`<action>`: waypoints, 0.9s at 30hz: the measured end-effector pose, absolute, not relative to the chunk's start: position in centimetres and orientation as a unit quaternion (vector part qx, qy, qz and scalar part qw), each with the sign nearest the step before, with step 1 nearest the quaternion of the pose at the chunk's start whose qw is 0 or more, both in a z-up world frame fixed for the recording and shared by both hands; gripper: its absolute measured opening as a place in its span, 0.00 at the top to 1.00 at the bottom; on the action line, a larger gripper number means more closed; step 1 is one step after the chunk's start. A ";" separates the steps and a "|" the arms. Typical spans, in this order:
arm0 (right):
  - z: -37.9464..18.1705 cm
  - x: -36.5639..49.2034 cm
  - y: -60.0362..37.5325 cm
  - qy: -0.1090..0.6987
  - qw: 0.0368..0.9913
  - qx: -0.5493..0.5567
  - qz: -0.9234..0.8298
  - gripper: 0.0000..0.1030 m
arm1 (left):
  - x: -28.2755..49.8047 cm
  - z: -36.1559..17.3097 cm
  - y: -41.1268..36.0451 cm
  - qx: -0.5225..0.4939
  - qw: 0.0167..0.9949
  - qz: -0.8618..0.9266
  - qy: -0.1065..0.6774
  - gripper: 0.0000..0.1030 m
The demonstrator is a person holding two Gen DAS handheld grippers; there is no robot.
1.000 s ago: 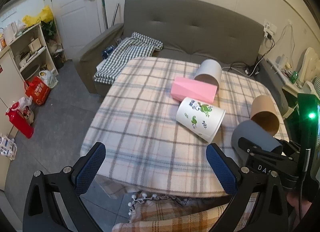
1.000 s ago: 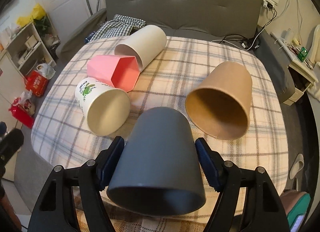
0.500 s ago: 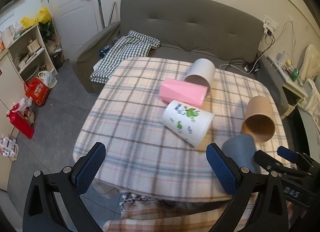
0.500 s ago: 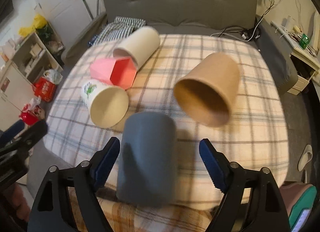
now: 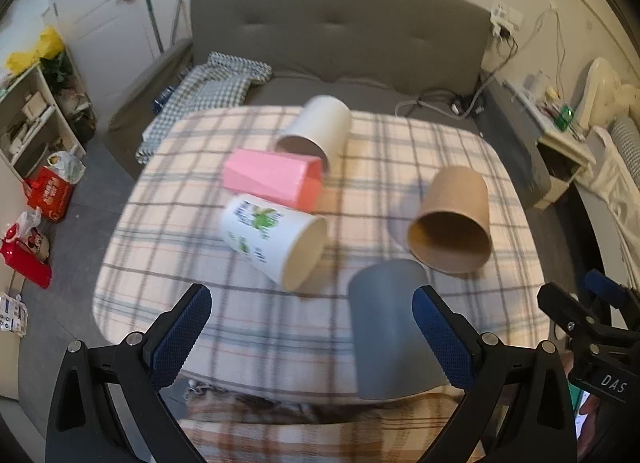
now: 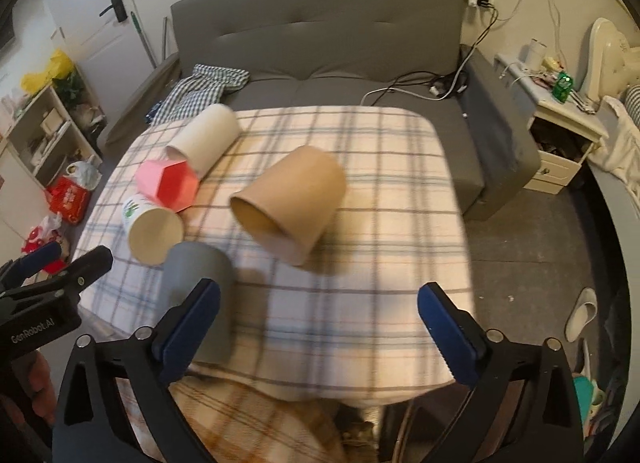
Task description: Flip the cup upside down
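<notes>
"das" on the right gripper (image 5: 600, 337); "genrobot.ai" on the left gripper (image 6: 40, 287).

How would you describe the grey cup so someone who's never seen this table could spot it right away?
Start at the plaid-covered table in front of the grey sofa; five cups sit on it. The plain dark grey cup stands at the near edge, just in front of the brown paper cup. It alone stands mouth-down with its closed base up, while the others lie on their sides.
</notes>
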State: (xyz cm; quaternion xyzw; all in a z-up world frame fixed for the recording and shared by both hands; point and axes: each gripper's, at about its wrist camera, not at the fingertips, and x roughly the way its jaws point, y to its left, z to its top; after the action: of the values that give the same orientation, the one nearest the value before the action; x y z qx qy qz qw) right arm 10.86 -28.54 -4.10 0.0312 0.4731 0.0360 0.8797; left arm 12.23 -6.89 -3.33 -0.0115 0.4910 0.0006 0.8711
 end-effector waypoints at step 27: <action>-8.6 13.5 -33.7 0.517 0.853 0.069 -0.001 0.00 | 18.5 -11.3 -11.9 -0.030 0.776 -0.036 0.629 0.02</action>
State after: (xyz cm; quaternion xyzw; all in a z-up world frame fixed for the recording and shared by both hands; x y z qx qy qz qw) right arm 13.51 -33.67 -8.62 0.0692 0.5167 -0.0011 0.8534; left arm 18.50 -11.88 -11.30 -0.0304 0.6287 -0.0355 0.7763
